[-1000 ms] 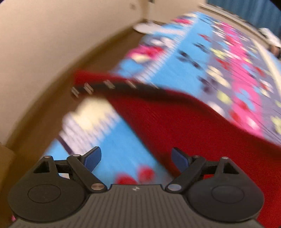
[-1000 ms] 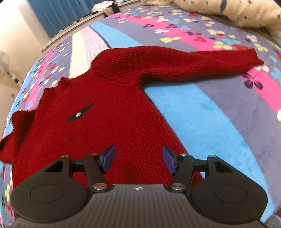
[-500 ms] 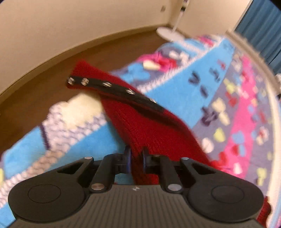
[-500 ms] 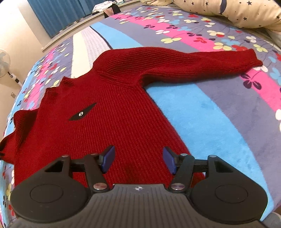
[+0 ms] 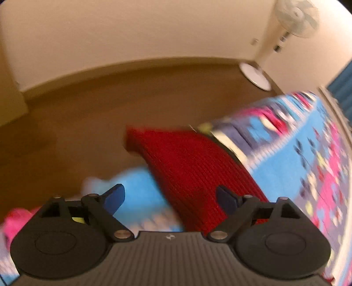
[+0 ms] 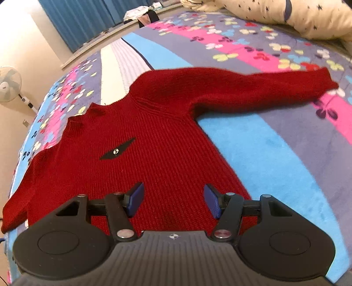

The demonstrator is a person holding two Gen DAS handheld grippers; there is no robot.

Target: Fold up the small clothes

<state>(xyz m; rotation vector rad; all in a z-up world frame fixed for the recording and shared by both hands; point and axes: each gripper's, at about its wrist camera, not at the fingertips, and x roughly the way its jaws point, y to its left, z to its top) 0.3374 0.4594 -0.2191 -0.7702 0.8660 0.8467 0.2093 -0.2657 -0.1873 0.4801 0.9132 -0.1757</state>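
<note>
A small red knit sweater (image 6: 154, 140) lies flat, front up, on the flowered blanket (image 6: 275, 154), with a black patch on the chest. Its right sleeve (image 6: 253, 88) stretches out to the right. Its left sleeve (image 5: 193, 167) reaches the bed's edge in the blurred left wrist view. My left gripper (image 5: 169, 198) is open, its right finger over the sleeve. My right gripper (image 6: 173, 202) is open and empty just above the sweater's lower body.
A star-patterned pillow (image 6: 308, 17) lies at the back right of the bed. Brown floor (image 5: 110, 105) and a standing fan (image 5: 290, 19) lie beyond the bed's left edge. Blue curtains (image 6: 88, 17) and a pile of clothes (image 6: 143, 15) are at the back.
My left gripper was shut on the left sleeve half a second ago and has now opened; the sleeve lies at the bed's edge. My right gripper has stayed open over the sweater.
</note>
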